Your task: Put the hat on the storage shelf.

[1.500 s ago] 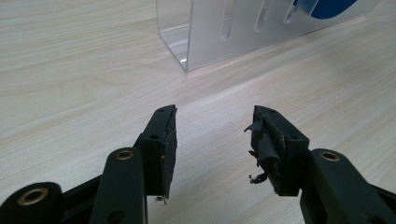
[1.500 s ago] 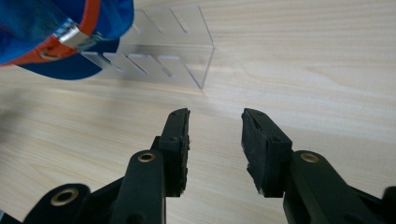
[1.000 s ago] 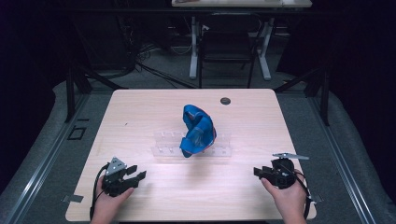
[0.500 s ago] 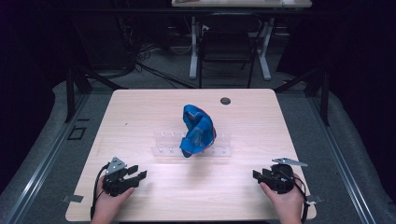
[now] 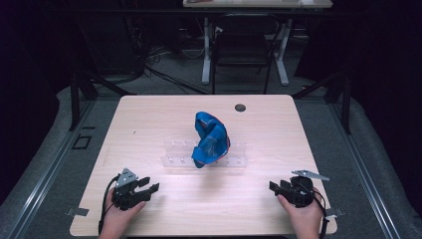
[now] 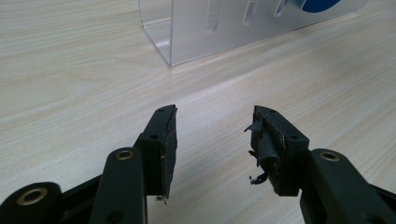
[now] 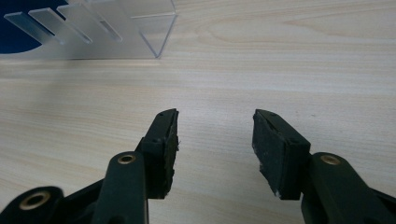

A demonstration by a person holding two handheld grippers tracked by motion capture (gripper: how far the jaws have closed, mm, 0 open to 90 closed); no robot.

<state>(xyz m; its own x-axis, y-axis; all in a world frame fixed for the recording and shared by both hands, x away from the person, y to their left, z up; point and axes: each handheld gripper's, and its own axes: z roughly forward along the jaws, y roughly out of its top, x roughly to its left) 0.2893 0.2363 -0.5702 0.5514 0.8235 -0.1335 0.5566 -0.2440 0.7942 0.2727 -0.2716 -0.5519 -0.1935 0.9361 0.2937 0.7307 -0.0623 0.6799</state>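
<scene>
A clear acrylic rack [image 5: 179, 154] lies across the middle of the light wooden table [image 5: 149, 119], and a crumpled blue object with a red patch [image 5: 211, 139] rests on it. My left gripper [image 5: 149, 185] sits near the front left edge, held by a hand, open, jaws pointing toward the rack. In the left gripper view its jaws stand apart over bare wood [image 6: 212, 135], with the rack's end [image 6: 196, 32] ahead. My right gripper [image 5: 276, 188] rests at the front right, open and holding nothing [image 7: 215, 130]. The rack's corner [image 7: 140, 32] lies ahead of it.
A small dark round disc [image 5: 240, 107] sits near the table's far edge. Behind the table stand desk legs [image 5: 206, 50] and cables on a grey floor. Metal rails [image 5: 45, 169] run along both sides of the table.
The right hand and its gripper have slid a little toward the front edge of the table and settled lower. The left gripper has stayed put.
</scene>
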